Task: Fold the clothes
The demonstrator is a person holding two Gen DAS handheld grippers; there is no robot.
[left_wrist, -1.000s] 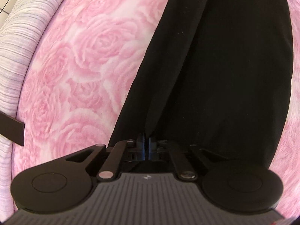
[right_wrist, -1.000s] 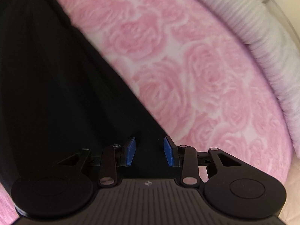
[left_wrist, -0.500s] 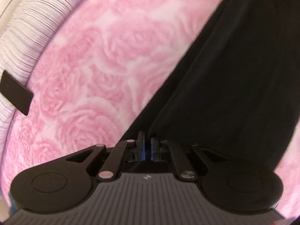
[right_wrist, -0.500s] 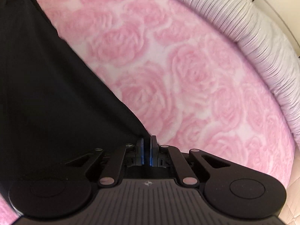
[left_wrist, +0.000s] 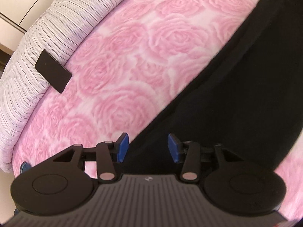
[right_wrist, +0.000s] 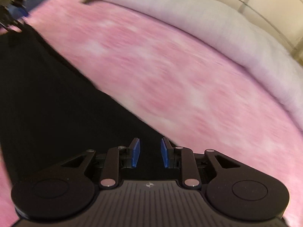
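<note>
A: Pink rose-print blanket [left_wrist: 121, 71] covers the bed, w/ a pale striped quilt [left_wrist: 62, 28] along its far edge, left of the left tongs. What about the black garment?

B: Black garment [left_wrist: 236, 98] lies flat on the blanket. In left wrist view it runs from just in front of the left gripper [left_wrist: 147, 147] up to the top right corner. Its straight edge passes close by the left blue pad [left_wrist: 122, 144].

A: Left tongs state?

B: Wide apart, nothing between the pads; cloth is under the gap, not pinched.

A: And the right side?

B: Right gripper [right_wrist: 148, 152] also apart, narrower gap, holding nothing. Garment [right_wrist: 56, 102] fills the area ahead & to the left of it; the cloth edge passes just by the right pad [right_wrist: 164, 151]. Right view is blurred, so the blanket [right_wrist: 161, 66] pattern is not readable there.

A: Anything else?

B: Small black flat rectangle [left_wrist: 53, 73] on the border btw. quilt and blanket, far left of the left tongs; what it is, I cannot tell. In right view, the other gripper [right_wrist: 15, 9] shows at top left, at the far end of the garment.
</note>
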